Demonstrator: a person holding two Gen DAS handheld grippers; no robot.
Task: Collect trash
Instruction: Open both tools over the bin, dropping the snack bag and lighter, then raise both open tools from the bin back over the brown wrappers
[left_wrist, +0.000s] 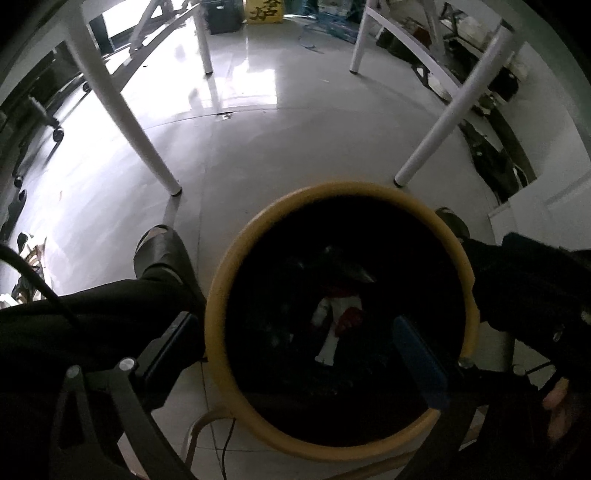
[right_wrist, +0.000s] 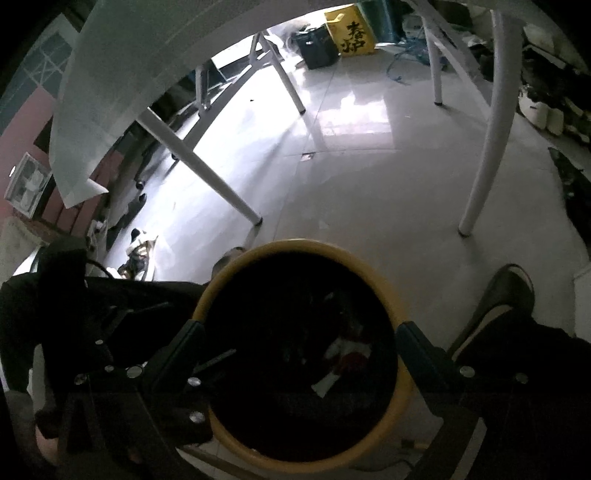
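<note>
Glossy floor tiles (left_wrist: 258, 155) surround the yellow bin (left_wrist: 236, 251); above it I hold both grippers, left gripper (left_wrist: 295, 343) and right gripper (right_wrist: 299, 354), fingers spread and empty. I judge the drop is done; next I must find more trash.

A yellow-rimmed trash bin (left_wrist: 338, 317) stands open-mouthed on the tiled floor (left_wrist: 295, 147), its top unobstructed from above. A shoe (left_wrist: 162, 251) and trouser leg (left_wrist: 92, 314) crowd its left, another leg (left_wrist: 524, 280) its right; white bench legs (left_wrist: 122, 107) flank bare floor beyond.
</note>
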